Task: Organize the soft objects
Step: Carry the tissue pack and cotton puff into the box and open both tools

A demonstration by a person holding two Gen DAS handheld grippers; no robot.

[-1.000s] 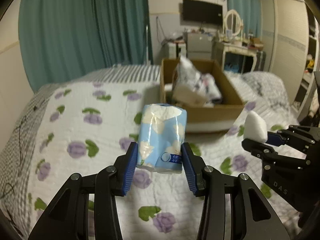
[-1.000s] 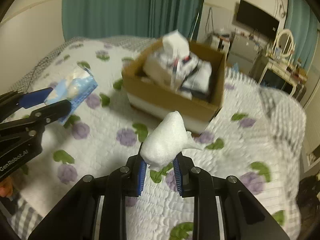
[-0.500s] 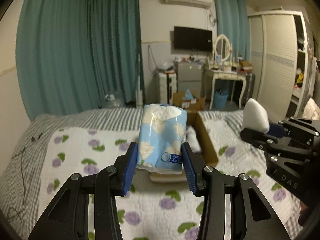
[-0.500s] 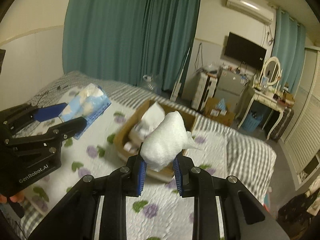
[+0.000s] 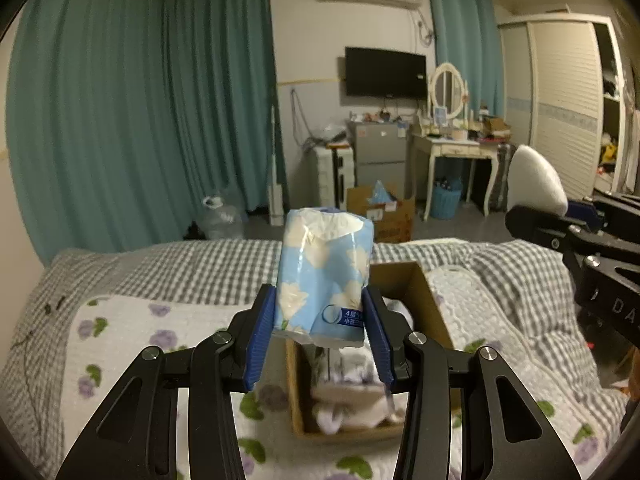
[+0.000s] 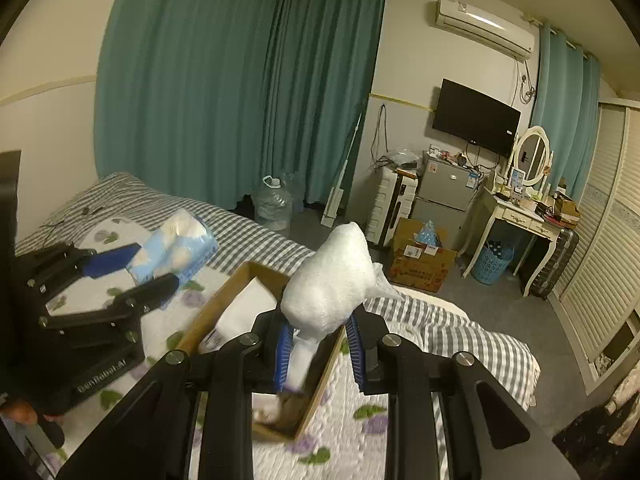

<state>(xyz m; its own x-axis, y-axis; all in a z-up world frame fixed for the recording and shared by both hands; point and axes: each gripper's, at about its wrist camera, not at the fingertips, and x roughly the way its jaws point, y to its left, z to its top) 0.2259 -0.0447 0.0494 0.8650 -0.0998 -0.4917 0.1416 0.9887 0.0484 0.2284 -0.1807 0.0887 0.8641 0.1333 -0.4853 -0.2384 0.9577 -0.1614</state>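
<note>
My left gripper (image 5: pixel 320 336) is shut on a blue flowered tissue pack (image 5: pixel 324 276) and holds it above the cardboard box (image 5: pixel 434 320) on the bed. The pack also shows in the right wrist view (image 6: pixel 176 252). My right gripper (image 6: pixel 318 350) is shut on a white foam lump (image 6: pixel 332 284), held over the same box (image 6: pixel 224 304). The lump shows at the right of the left wrist view (image 5: pixel 534 182). The box holds several white and patterned soft packs (image 5: pixel 348 396).
The bed has a flowered quilt (image 5: pixel 132 356) and a grey checked blanket (image 5: pixel 516 280). Beyond it stand teal curtains (image 5: pixel 140 120), a small fridge (image 5: pixel 380 160), a white dressing table (image 5: pixel 456 152), a floor box (image 5: pixel 384 212) and a wardrobe (image 5: pixel 568 104).
Both grippers have risen and moved forward over the box, still holding their objects. The box now lies below the fingers instead of ahead of them.
</note>
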